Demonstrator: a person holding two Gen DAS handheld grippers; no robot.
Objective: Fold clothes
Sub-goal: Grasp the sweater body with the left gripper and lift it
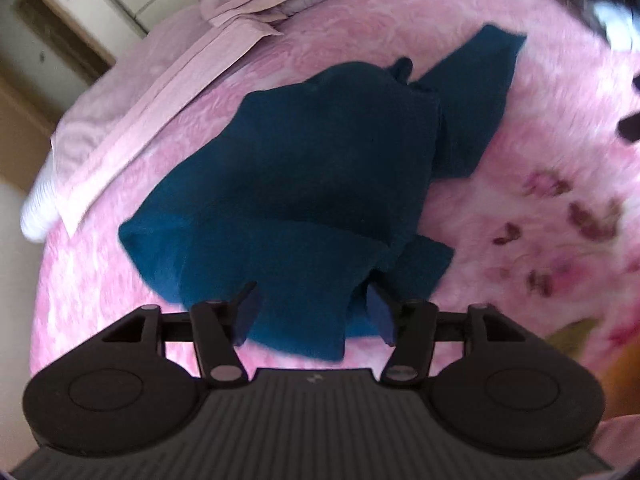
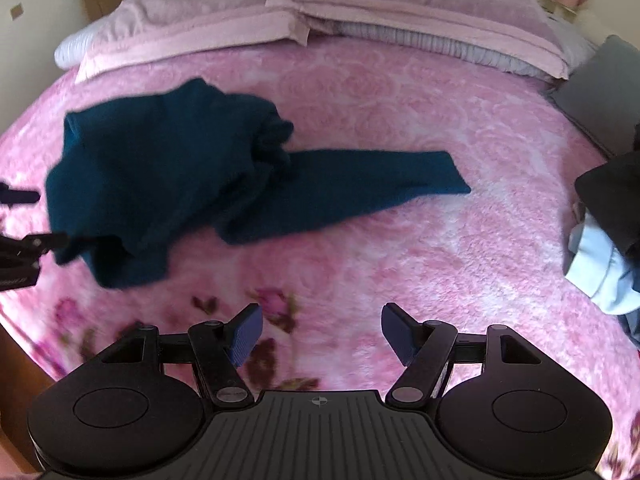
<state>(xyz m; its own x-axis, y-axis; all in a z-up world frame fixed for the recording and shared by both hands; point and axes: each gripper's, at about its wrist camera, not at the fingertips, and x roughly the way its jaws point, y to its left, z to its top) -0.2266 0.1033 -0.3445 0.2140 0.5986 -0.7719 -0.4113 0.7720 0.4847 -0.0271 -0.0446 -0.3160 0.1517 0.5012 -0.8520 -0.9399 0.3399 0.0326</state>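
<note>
A dark teal sweater (image 1: 304,152) lies crumpled on the pink floral blanket (image 1: 520,200). In the right wrist view the sweater (image 2: 160,160) is at the left, with one sleeve (image 2: 360,180) stretched out to the right. My left gripper (image 1: 314,312) is low over the sweater's near edge. A fold of the cloth hangs loosely between its blue pads (image 1: 248,312), which stand apart. That left gripper (image 2: 28,220) also shows at the left edge of the right wrist view. My right gripper (image 2: 320,332) hovers open over bare blanket (image 2: 400,240), well short of the sweater, with nothing between its fingers.
Pink pillows (image 2: 400,12) line the head of the bed. A pile of dark and light-blue clothes (image 2: 608,248) sits at the right edge, with a grey cushion (image 2: 600,92) behind it. Wooden furniture (image 1: 40,40) stands beyond the bed's left side.
</note>
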